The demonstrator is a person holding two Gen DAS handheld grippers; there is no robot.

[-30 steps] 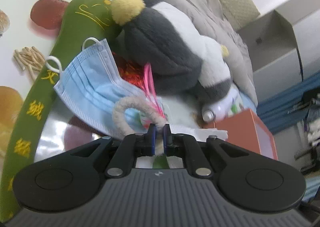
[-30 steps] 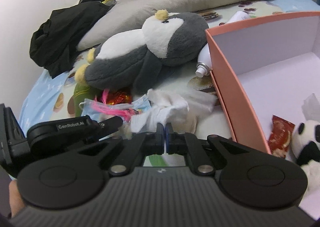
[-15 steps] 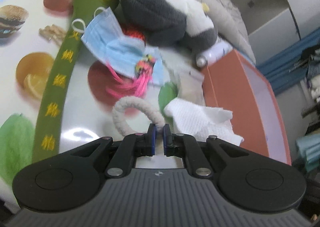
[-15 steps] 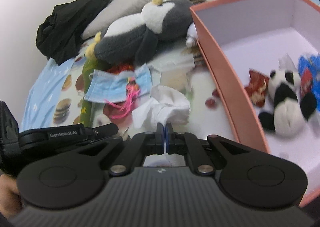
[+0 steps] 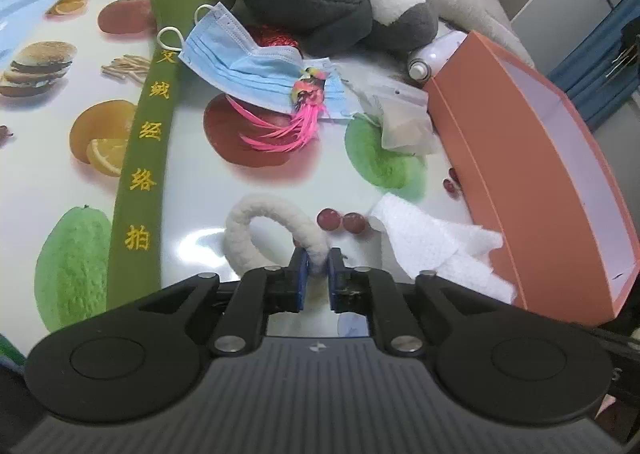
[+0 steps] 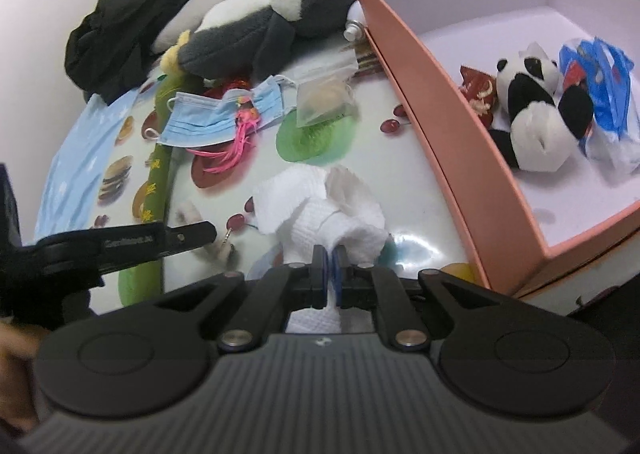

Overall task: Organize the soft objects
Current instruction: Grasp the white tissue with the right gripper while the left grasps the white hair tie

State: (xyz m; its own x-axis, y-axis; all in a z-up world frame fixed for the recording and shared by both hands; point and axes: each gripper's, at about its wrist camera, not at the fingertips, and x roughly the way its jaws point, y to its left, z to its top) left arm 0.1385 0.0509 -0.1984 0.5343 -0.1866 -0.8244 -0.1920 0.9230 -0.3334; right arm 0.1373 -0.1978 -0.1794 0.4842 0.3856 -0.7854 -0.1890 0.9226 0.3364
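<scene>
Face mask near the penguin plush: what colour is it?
Light blue, with white ear loops; the face mask shows best in the left wrist view.

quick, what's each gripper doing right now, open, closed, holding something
Left gripper: jaws opening, the white fuzzy loop between them.
Right gripper: jaws opening, the white tissue between them.

Glossy printed tablecloth (image 5: 60, 142); fuzzy plush penguin (image 5: 320, 2); embossed white tissue (image 6: 320, 210); matt cardboard box (image 6: 440, 134); pleated nonwoven mask (image 5: 248, 70).
</scene>
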